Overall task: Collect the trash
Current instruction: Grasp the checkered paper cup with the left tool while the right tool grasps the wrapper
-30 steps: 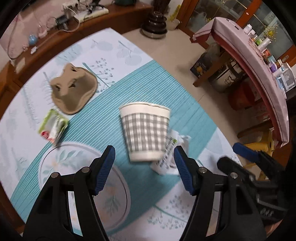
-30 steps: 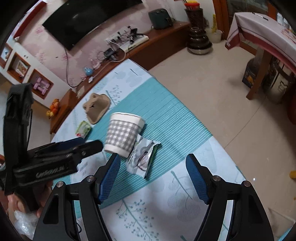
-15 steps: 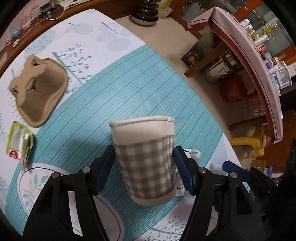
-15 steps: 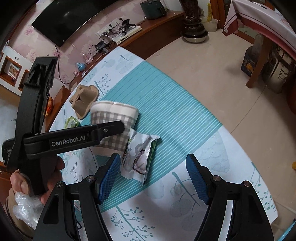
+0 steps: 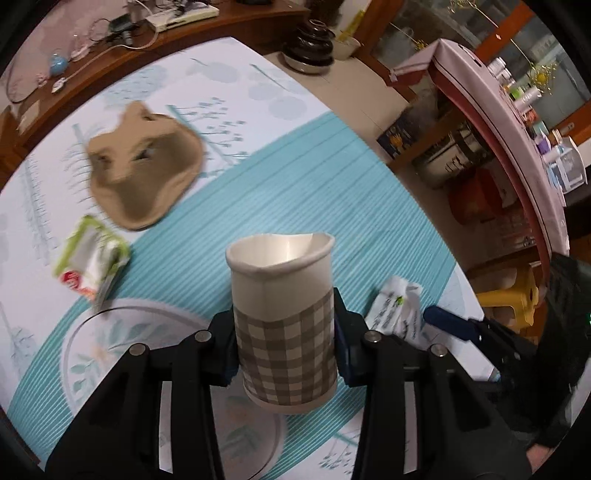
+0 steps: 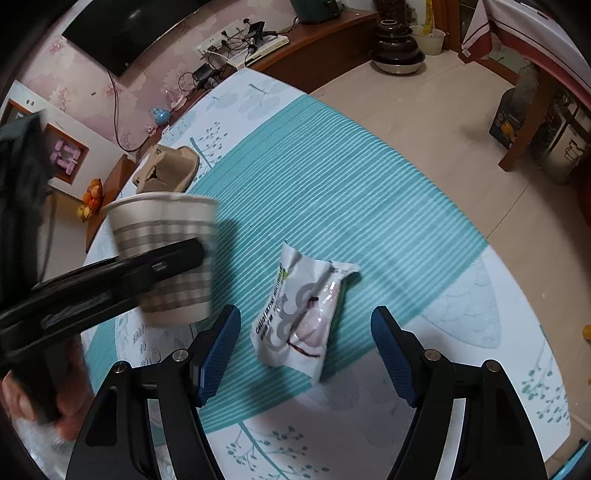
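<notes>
My left tongs [image 5: 284, 328] are pinching the checked paper cup [image 5: 284, 317], denting its rim and holding it above the table [image 5: 332, 192]. My right tongs [image 6: 306, 350] are hanging spread over a white wrapper [image 6: 299, 317] lying on the teal striped cloth [image 6: 332, 192]. Farther off, a green packet [image 5: 92, 262] and a brown pulp tray [image 5: 144, 173] are lying on the cloth. Beyond, a wooden cabinet [image 6: 317, 40] is standing along the pink wall beneath a television [image 6: 122, 29].
</notes>
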`<move>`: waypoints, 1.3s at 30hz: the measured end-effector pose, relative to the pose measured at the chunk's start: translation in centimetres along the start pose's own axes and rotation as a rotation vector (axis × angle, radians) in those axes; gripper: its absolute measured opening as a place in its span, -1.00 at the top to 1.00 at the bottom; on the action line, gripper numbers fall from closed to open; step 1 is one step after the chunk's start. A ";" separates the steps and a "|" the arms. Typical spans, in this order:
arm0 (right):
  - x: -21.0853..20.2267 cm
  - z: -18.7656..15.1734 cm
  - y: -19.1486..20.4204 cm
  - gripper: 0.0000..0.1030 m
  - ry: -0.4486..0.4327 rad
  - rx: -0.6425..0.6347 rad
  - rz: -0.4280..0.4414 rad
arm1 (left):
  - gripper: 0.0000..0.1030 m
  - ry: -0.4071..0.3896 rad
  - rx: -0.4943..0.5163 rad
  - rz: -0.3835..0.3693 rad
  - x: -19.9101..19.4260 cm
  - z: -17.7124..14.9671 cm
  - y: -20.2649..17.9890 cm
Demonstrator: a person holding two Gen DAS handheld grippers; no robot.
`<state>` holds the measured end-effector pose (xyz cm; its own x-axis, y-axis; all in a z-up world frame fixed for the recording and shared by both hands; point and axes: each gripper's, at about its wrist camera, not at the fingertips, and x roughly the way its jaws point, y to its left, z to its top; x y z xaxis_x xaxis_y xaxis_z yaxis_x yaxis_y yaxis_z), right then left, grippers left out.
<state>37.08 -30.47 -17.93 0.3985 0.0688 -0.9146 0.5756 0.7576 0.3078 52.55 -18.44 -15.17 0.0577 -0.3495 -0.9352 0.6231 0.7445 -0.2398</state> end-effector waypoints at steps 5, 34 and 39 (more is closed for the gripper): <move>1.8 0.8 1.6 -0.42 0.006 -0.025 -0.048 | 0.30 -0.027 -0.020 0.029 -2.5 -2.1 2.0; -9.0 -11.1 2.5 0.64 -0.058 -0.363 0.074 | 0.30 -0.180 -0.238 0.094 -13.4 -23.0 -7.6; -13.2 -16.5 -0.5 0.64 -0.051 -0.478 0.129 | 0.30 -0.220 -0.319 0.113 -14.2 -29.1 -11.7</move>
<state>19.75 -21.04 -10.35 0.4860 0.1592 -0.8593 0.1323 0.9585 0.2524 21.70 -5.64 -6.70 0.2994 -0.3431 -0.8903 0.3315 0.9124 -0.2402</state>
